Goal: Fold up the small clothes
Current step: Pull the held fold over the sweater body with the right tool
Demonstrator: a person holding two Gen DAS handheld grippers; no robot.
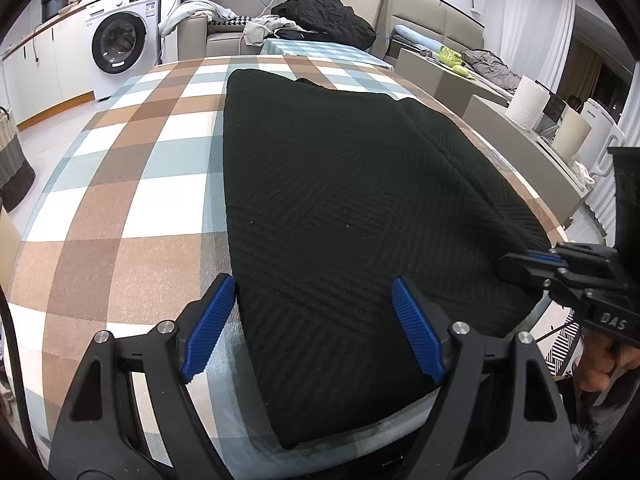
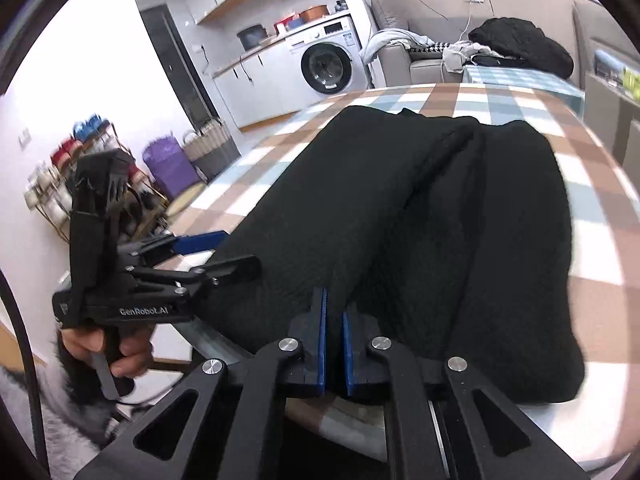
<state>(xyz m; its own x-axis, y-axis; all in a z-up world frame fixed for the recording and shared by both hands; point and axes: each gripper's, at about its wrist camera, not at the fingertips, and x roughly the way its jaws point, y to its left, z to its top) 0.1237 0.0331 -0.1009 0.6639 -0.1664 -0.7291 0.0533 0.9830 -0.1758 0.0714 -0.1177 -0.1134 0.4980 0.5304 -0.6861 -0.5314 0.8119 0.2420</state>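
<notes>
A black knit garment [image 1: 340, 208] lies lengthwise on the checked tablecloth [image 1: 132, 168], its right side folded over toward the middle. My left gripper [image 1: 314, 292] is open, its blue pads [image 1: 208, 324] straddling the garment's near left edge just above the cloth. My right gripper [image 2: 334, 312] is shut on the garment's [image 2: 420, 220] near edge at the fold. The right gripper also shows in the left wrist view [image 1: 532, 260] at the garment's right edge. The left gripper shows in the right wrist view [image 2: 224, 248], open beside the garment's left edge.
The table's near edge [image 1: 224, 432] runs just under the grippers. Beyond the table stand a washing machine [image 1: 120, 36], a sofa with piled clothes [image 1: 324, 16], and a side counter with white rolls [image 1: 528, 102]. Baskets [image 2: 208, 148] stand on the floor at left.
</notes>
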